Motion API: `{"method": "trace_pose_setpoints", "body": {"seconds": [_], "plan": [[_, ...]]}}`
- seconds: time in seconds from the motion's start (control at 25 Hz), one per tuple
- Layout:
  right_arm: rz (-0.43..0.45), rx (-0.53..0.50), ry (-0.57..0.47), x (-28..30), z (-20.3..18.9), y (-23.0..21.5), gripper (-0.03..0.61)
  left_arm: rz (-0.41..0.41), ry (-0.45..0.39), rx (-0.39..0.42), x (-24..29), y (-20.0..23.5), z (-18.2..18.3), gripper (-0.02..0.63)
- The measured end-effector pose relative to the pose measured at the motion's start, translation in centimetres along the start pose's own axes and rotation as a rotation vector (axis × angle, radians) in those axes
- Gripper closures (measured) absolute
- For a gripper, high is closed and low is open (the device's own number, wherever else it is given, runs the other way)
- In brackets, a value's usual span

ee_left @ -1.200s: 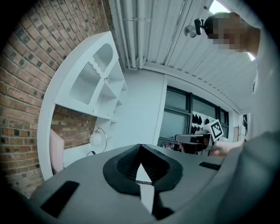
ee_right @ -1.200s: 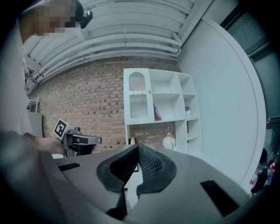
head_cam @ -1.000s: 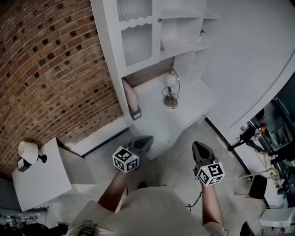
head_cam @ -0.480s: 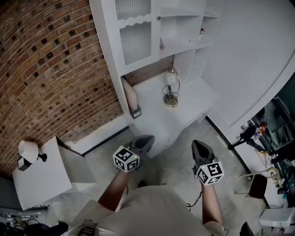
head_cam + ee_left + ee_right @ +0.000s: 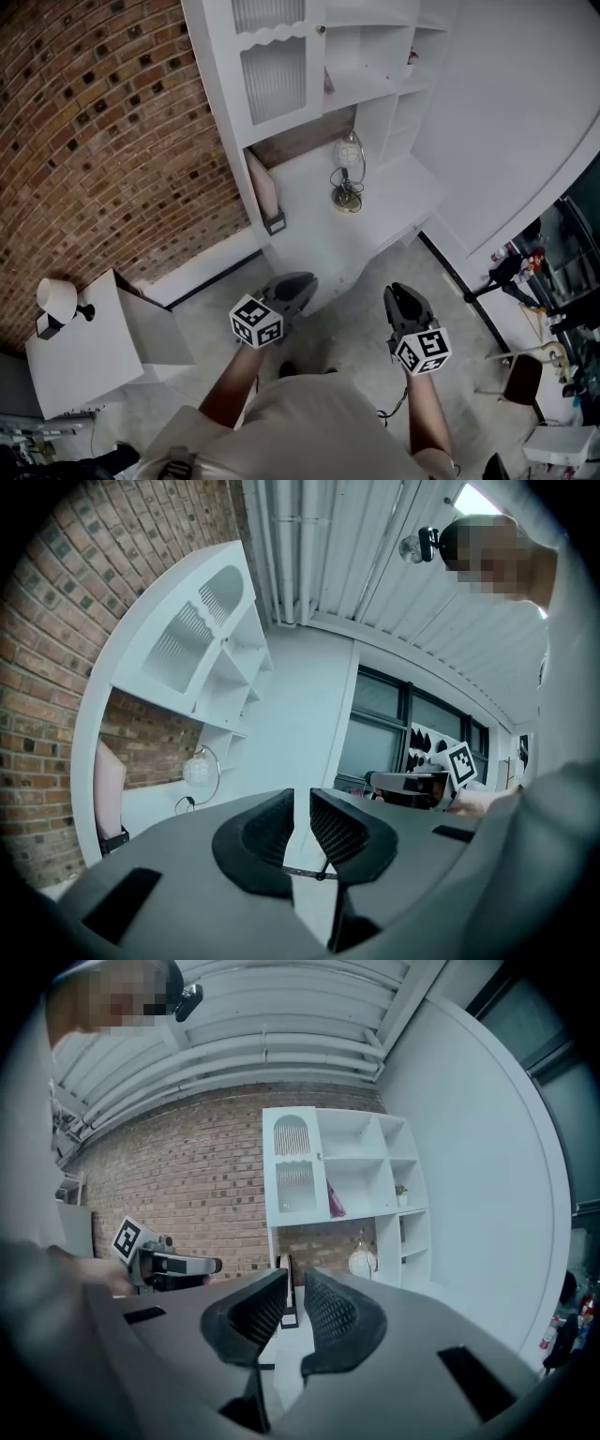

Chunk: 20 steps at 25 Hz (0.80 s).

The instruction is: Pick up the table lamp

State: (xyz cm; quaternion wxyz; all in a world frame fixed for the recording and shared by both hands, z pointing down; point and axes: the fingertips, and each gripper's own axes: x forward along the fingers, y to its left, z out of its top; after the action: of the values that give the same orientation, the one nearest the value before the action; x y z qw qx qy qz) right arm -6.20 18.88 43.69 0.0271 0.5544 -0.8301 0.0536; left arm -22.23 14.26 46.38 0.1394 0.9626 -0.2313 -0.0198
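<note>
A table lamp (image 5: 347, 175) with a round clear globe and a curved metal arm stands on the white desk (image 5: 314, 234) under the shelves. It also shows far off in the left gripper view, lamp (image 5: 199, 771), and the right gripper view, lamp (image 5: 361, 1262). Both grippers hover over the floor in front of the desk, well short of the lamp. My left gripper (image 5: 298, 284) (image 5: 302, 794) and my right gripper (image 5: 401, 295) (image 5: 295, 1274) are opening. A narrow gap shows between each pair of jaws, and nothing is in it.
A white shelf unit (image 5: 309, 56) rises behind the desk against a brick wall (image 5: 103, 141). A pink upright panel (image 5: 265, 192) stands at the desk's left edge. A white side table (image 5: 89, 352) at the left carries a small white-shaded lamp (image 5: 56, 300). A chair (image 5: 525, 375) stands at the right.
Both pairs of jaws have gone from shut to slightly apart. The hands have hardly moved.
</note>
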Motion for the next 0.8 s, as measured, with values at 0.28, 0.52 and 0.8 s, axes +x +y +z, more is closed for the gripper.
{"method": "trace_pose_setpoints", "body": {"seconds": [0.28, 0.52, 0.8], "plan": [[0.013, 0.014, 0.0, -0.7, -0.6, -1.4, 0.463, 0.026, 0.004, -0.015, 0.7, -0.3, -0.9, 0.495], [0.023, 0.028, 0.016, -1.5, -1.3, -3.0, 0.462, 0.027, 0.014, -0.016, 2.4, -1.3, -1.6, 0.466], [0.05, 0.033, 0.034, -2.0, -2.4, -5.2, 0.46, 0.047, 0.012, -0.03, 4.4, -2.4, -2.7, 0.466]]}}
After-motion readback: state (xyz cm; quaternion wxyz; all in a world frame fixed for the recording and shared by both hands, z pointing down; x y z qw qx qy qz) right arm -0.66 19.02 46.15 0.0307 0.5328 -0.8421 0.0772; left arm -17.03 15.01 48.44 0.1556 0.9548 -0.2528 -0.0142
